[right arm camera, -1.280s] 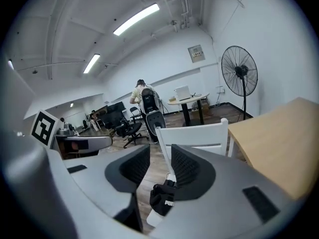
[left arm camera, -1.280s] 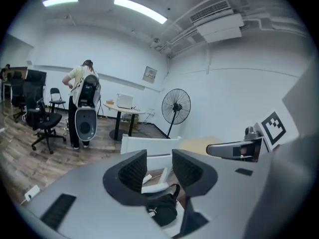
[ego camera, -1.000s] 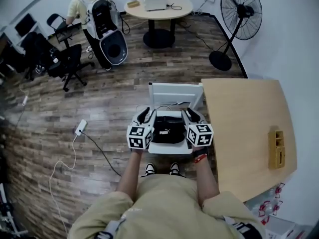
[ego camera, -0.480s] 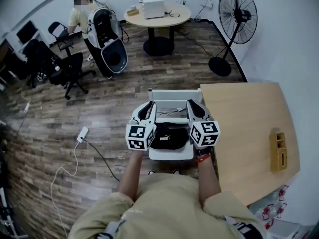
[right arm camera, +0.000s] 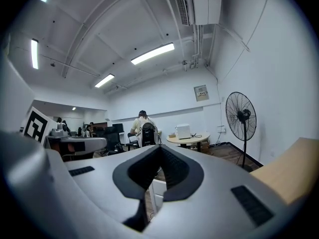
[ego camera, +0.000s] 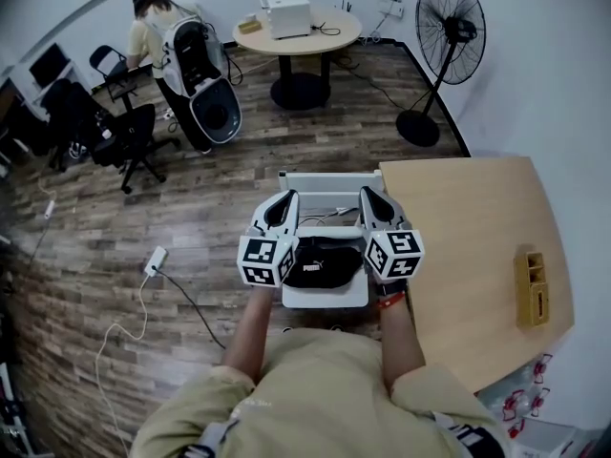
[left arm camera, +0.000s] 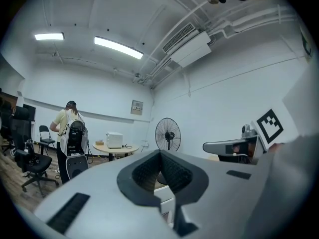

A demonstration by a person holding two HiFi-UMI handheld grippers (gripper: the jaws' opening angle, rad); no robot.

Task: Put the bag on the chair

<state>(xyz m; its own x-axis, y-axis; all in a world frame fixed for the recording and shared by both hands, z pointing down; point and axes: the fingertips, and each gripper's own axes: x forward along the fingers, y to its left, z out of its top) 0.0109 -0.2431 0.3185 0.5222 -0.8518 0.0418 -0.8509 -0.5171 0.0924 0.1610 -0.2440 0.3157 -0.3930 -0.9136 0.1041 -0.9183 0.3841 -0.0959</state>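
Head view steeply down over chair (ego camera: 325,298); both gripper views near-level across room, sharing fan (right arm camera: 243,114), round table (right arm camera: 188,139)

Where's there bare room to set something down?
The light wooden table is bare between the white chair and the yellow holder. The brown plank floor is open between chair and white power strip. Crowded: the chair seat, filled by the black bag.

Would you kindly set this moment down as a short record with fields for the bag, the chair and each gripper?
bag: black, lying on the chair's seat
chair: white, beside the wooden table
left gripper: shut, nothing between its jaws, by the bag's left side
right gripper: shut, nothing between its jaws, by the bag's right side
task state: bag on the chair, neither gripper holding it
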